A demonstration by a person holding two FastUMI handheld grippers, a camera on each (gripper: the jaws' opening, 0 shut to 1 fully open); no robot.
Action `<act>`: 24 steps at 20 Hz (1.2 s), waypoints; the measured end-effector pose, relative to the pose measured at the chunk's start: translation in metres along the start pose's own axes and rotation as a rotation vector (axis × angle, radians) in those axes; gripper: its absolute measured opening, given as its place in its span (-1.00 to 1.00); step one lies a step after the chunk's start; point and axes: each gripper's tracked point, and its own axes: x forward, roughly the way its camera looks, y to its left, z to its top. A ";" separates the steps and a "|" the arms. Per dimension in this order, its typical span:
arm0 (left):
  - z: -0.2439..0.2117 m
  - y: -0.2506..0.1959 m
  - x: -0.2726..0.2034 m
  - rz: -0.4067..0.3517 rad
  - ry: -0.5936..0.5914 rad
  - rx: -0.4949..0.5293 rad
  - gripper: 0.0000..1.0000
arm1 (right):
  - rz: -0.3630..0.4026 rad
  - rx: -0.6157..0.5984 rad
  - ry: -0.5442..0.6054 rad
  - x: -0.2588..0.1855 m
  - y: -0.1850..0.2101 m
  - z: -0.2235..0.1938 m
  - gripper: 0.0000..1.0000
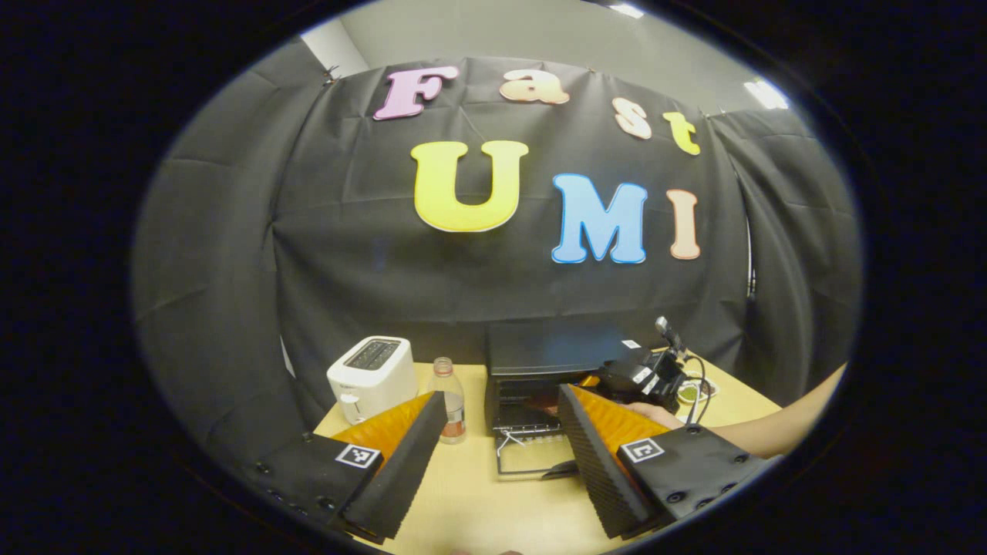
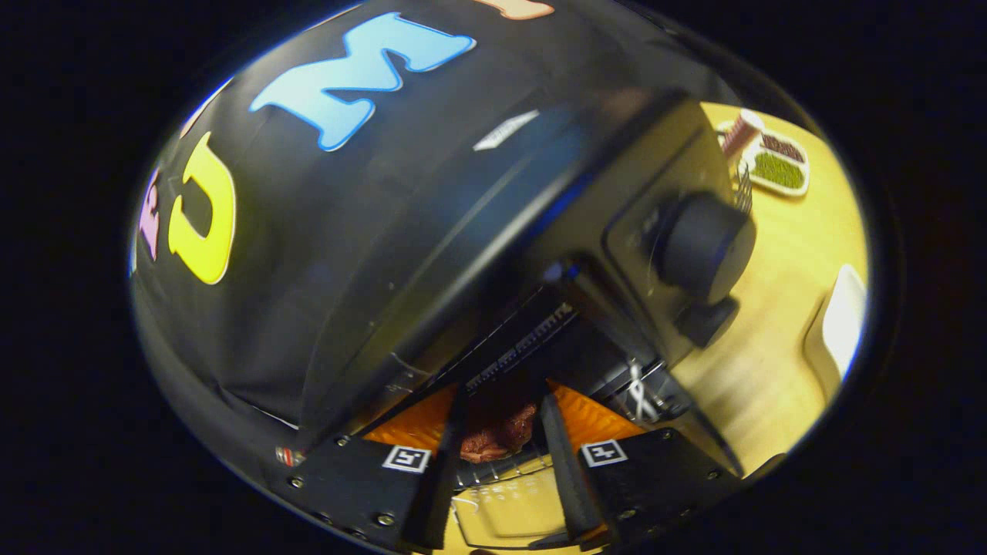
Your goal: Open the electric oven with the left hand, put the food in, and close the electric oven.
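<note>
Wooden table (image 1: pixel 478 493), oven (image 1: pixel 540 378) door down, right gripper (image 2: pixel 500 432) fingers pinching food (image 2: pixel 497 438) at its mouth, left gripper (image 1: pixel 501 432) spread.

black oven (image 1: pixel 551 348), white toaster (image 1: pixel 370 376)

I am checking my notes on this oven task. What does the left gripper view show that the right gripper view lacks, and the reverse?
Left gripper view: a toaster and a bottle left of the oven, its door down, an arm reaching to it, and the open left tool.
Right gripper view: up close, the right tool gripping the food at the oven mouth, and the knob.
Both: the oven, the table and the green dish.
</note>
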 end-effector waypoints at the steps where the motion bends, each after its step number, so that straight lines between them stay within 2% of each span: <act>1: 0.001 -0.005 0.001 -0.007 -0.004 0.001 1.00 | -0.016 -0.037 -0.009 -0.007 -0.005 0.004 0.22; 2: 0.003 -0.009 0.001 -0.011 -0.007 0.001 1.00 | -0.014 -0.059 -0.023 -0.014 -0.010 0.011 0.53; 4: 0.000 -0.021 0.004 -0.017 -0.007 -0.004 0.95 | -0.017 -0.107 -0.028 -0.033 -0.021 0.014 0.56; 6: 0.002 -0.033 0.008 -0.027 -0.012 -0.014 1.00 | -0.022 -0.185 -0.039 -0.060 -0.032 0.018 0.55; 7: 0.004 -0.039 0.010 -0.032 -0.016 -0.014 0.94 | -0.017 -0.224 -0.054 -0.075 -0.035 0.024 0.55; 8: 0.004 -0.046 0.014 -0.037 -0.021 -0.011 1.00 | -0.013 -0.267 -0.064 -0.090 -0.038 0.027 0.55; 9: 0.005 -0.051 0.017 -0.040 -0.026 -0.004 0.94 | -0.007 -0.314 -0.075 -0.106 -0.039 0.032 0.55; 16: 0.017 -0.086 0.036 -0.044 -0.053 0.009 1.00 | 0.064 -0.575 -0.298 -0.219 -0.010 0.101 0.55; 20: 0.023 -0.111 0.039 -0.056 -0.069 0.012 1.00 | 0.122 -0.650 -0.390 -0.279 0.012 0.125 0.54; 24: 0.018 -0.131 0.041 -0.067 -0.060 0.007 1.00 | 0.135 -0.673 -0.453 -0.312 0.013 0.143 0.55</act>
